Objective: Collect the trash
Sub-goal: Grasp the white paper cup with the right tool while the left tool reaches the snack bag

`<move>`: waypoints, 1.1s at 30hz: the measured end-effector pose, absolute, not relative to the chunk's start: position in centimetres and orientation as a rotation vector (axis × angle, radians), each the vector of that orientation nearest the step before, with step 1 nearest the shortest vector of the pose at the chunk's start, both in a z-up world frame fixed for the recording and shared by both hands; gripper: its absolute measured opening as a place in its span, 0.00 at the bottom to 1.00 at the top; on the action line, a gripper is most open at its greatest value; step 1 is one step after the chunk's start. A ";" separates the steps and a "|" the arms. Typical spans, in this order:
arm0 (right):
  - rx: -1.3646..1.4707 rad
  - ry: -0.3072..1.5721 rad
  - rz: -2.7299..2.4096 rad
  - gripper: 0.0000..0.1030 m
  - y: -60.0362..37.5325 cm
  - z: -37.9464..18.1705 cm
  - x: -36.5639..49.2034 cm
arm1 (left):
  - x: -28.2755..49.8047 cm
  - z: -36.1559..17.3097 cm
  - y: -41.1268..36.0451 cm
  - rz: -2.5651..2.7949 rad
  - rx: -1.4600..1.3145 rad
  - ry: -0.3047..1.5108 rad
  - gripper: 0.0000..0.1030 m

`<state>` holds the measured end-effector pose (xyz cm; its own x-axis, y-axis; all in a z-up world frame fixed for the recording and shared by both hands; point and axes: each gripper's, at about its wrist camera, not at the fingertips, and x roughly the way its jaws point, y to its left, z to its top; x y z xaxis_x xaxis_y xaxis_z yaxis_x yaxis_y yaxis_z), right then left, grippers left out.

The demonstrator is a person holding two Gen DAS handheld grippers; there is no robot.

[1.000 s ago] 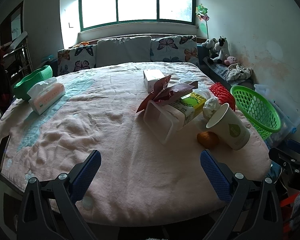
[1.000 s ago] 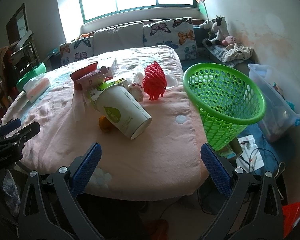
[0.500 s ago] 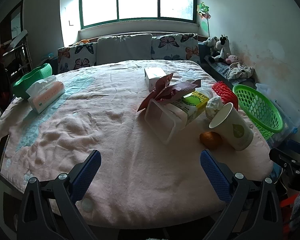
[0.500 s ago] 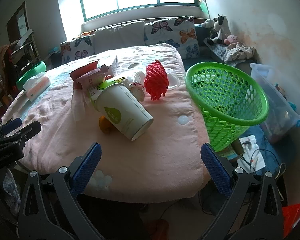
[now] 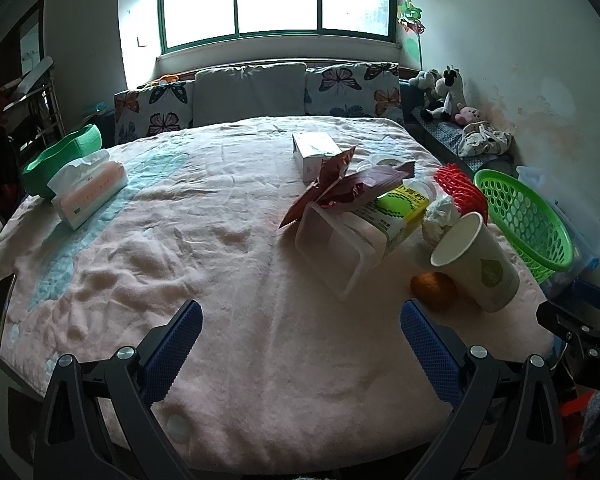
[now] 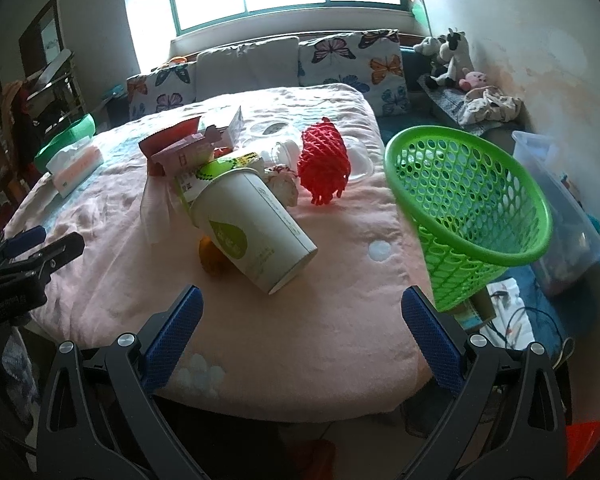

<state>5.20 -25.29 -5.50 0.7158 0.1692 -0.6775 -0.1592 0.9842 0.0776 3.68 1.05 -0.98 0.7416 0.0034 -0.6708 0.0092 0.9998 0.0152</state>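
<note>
Just ahead of the right tool point(image 6: 300, 320), spread wide and empty like the left tool point(image 5: 300, 336), a paper cup point(image 6: 256, 228) lies tipped on the bed point(image 6: 340, 280), so collecting looks unstarted; next, grasp it for the green basket point(image 6: 472, 208) right-ahead.

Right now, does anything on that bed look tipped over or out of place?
Yes. A paper cup lies tipped on its side on the pink blanket, beside a clear plastic tub also on its side, amid wrappers. The green basket beside the bed leans askew.
</note>
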 end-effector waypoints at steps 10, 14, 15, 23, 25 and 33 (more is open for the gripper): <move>-0.065 0.736 0.249 0.96 -24.1 -5.3 7.2 | 5.4 -0.6 2.0 0.003 0.023 0.743 0.93; -0.102 0.733 0.298 0.96 -23.4 -5.1 8.2 | 6.7 -0.5 2.7 0.004 0.024 0.751 0.93; -0.112 0.731 0.306 0.96 -23.3 -5.1 8.4 | 6.8 -0.6 2.8 0.002 0.021 0.753 0.93; -0.210 0.746 0.367 0.94 -22.3 -6.2 11.2 | 8.5 -0.5 3.3 -0.012 0.029 0.748 0.93; -0.224 0.761 0.378 0.93 -22.3 -6.6 11.9 | 8.9 -0.5 3.3 -0.028 0.030 0.751 0.93; -0.281 0.766 0.420 0.88 -21.1 -7.4 13.2 | 11.1 0.4 3.0 -0.078 0.058 0.726 0.90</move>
